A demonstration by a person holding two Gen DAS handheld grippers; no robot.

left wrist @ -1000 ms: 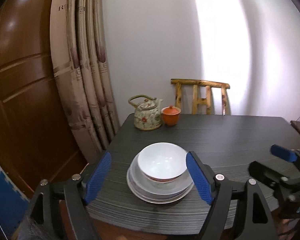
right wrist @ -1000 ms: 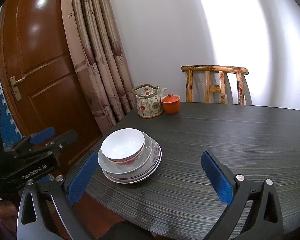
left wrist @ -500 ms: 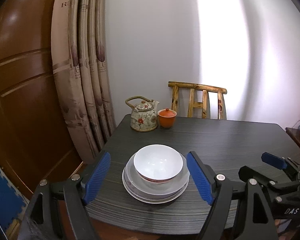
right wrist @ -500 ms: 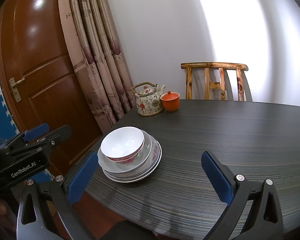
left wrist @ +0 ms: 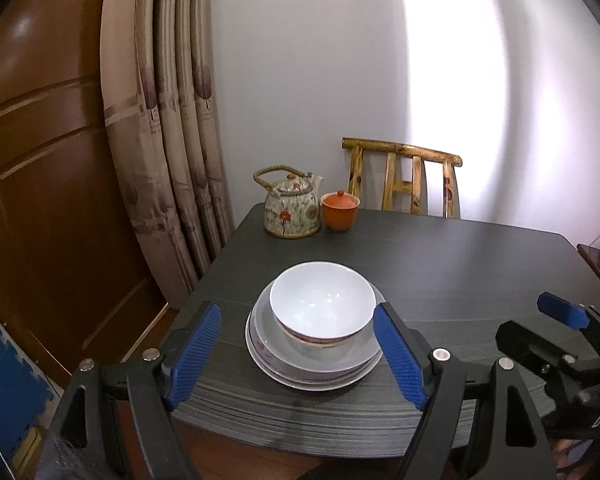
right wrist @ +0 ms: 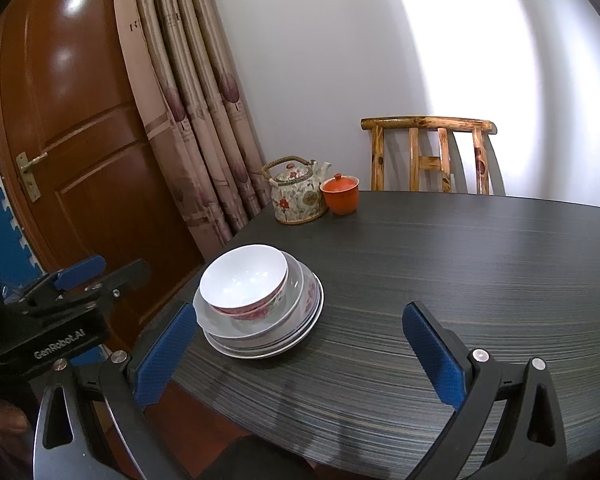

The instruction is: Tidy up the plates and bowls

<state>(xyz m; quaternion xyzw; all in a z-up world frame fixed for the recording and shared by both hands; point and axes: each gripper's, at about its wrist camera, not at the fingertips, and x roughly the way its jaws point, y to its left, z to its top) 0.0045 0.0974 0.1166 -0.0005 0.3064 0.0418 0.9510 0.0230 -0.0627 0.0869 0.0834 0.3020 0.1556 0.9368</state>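
Note:
A white bowl (left wrist: 322, 304) with a red floral band outside sits on a stack of plates (left wrist: 268, 350) near the table's front left corner; the same bowl (right wrist: 244, 280) and plates (right wrist: 308, 304) show in the right wrist view. My left gripper (left wrist: 296, 354) is open, its blue pads either side of the stack, held just short of it and touching nothing. My right gripper (right wrist: 300, 354) is open too, over bare table to the right of the stack. Each gripper appears in the other's view at the edge.
A dark wood-grain table (right wrist: 440, 264) carries a floral teapot (left wrist: 290, 210) and an orange lidded cup (left wrist: 340, 210) at its far left corner. A wooden chair (right wrist: 428, 156) stands behind the table. Curtains (left wrist: 168, 120) and a brown door (right wrist: 84, 152) are on the left.
Both wrist views have drifted slightly; the left one pulled back and tilted up a little. The bowl and plates have not moved, and both grippers stay open.

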